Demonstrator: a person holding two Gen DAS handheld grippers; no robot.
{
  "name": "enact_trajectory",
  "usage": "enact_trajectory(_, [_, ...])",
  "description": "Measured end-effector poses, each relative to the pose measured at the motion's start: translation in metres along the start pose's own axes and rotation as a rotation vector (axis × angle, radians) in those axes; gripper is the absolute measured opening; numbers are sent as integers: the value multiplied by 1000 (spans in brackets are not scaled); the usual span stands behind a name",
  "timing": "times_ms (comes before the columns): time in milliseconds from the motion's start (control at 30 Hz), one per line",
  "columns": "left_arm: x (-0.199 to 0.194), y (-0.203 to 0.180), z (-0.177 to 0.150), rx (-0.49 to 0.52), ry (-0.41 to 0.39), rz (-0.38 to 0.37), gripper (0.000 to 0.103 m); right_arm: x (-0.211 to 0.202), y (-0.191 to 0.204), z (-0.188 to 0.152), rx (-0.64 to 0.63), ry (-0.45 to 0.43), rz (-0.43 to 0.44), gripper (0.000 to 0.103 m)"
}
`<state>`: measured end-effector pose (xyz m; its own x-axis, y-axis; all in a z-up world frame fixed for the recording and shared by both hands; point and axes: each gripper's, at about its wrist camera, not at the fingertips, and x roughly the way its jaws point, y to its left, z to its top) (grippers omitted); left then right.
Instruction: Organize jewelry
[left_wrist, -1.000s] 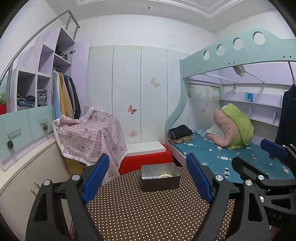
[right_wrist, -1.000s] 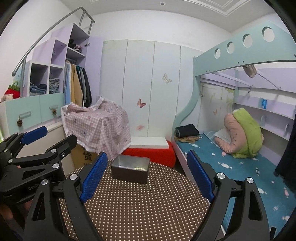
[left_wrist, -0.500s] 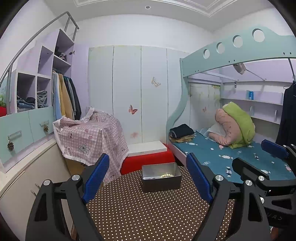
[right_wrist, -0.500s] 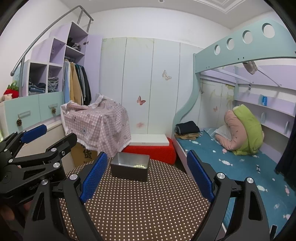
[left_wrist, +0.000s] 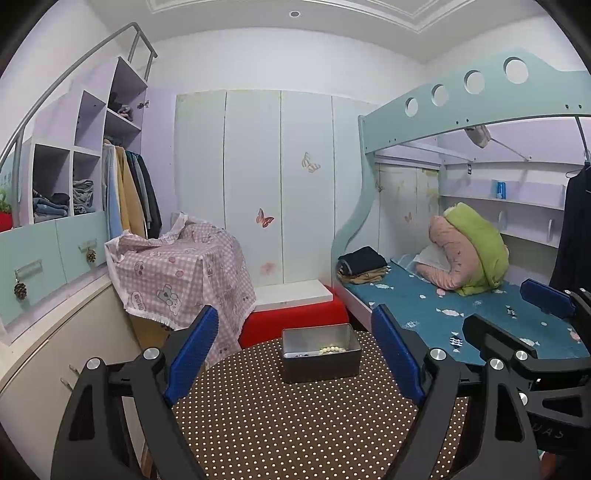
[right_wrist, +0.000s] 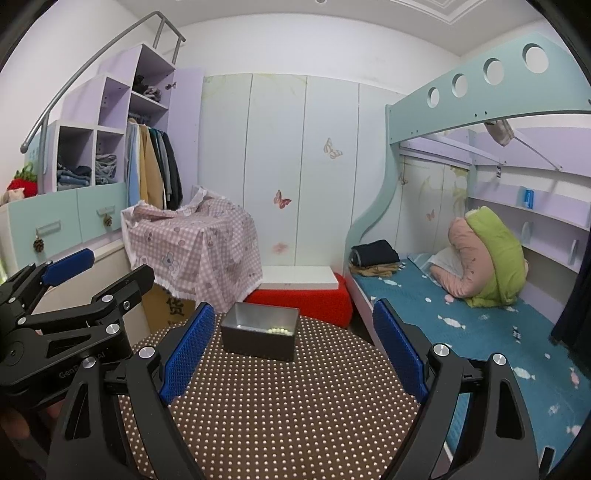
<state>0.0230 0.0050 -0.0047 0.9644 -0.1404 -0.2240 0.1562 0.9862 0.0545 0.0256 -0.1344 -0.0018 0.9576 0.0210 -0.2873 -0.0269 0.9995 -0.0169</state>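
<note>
While both grippers hang over the round table, this is how things look:

Table (left_wrist: 295, 424): round, with a brown cloth full of little white dots.
Tin (left_wrist: 320, 352): a small grey metal box with no lid, at the far edge of the table, near the middle.
Beads (left_wrist: 332, 348): a pale string of beads, lying inside the tin on its floor, toward the right side. From the right wrist they show as a short pale row in the tin (right_wrist: 260, 330), at (right_wrist: 279, 330).
Dark bit: something small and dark is in the tin too, left of the beads; I cannot tell what it is.
Left gripper (left_wrist: 291, 354): blue pads spread wide, nothing between them. It is over the near part of the table, well back from the tin.
Right gripper (right_wrist: 291, 347): blue pads spread wide too, nothing between them. It sits just beside the left one, pointing at the tin.
Bed (left_wrist: 461, 317): to the right of the table, blue sheet, with a pink and green bundle on it.
Pink cloth (left_wrist: 181, 273): checked, draped over something behind the table on the left.
</note>
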Motion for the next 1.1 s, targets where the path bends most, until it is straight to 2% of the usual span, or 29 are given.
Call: enact_trajectory(1100, [1, -1, 0, 9, -2, 5, 82, 1, -1, -4, 2, 6, -2, 85])
